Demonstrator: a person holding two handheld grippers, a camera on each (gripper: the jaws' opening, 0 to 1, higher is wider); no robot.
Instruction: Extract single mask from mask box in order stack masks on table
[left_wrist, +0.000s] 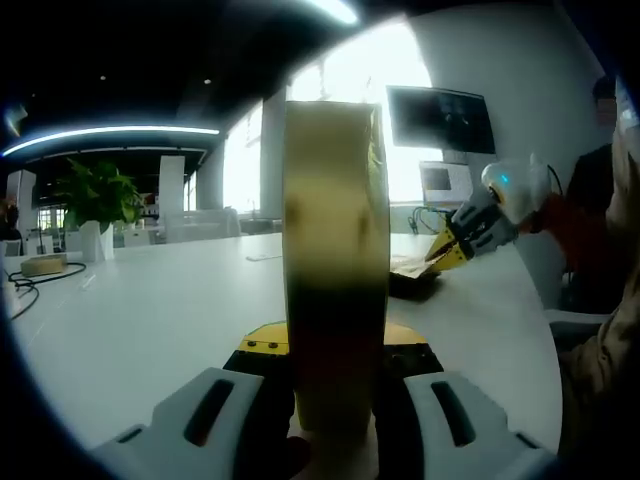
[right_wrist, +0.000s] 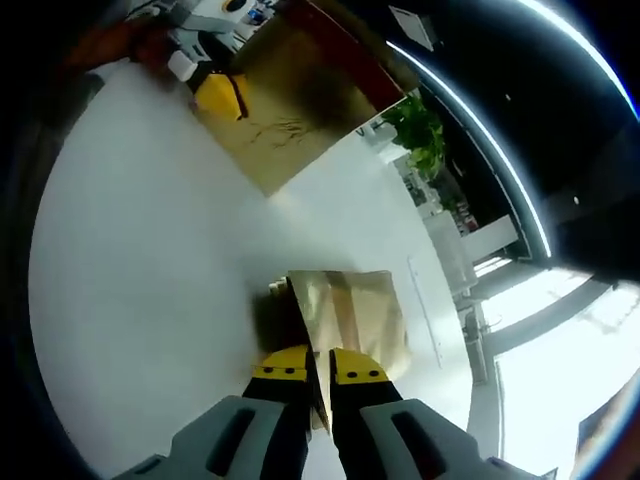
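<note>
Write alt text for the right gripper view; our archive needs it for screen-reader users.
The right gripper is shut on a flat gold packet lying on a small stack on the white table. Farther off, the left gripper holds a large gold box; a potted plant stands beyond.

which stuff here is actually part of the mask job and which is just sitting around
Part of the job: mask box clamped in left gripper; mask packet pinched by right gripper; table.

Just around: potted plant, monitor, cable.
</note>
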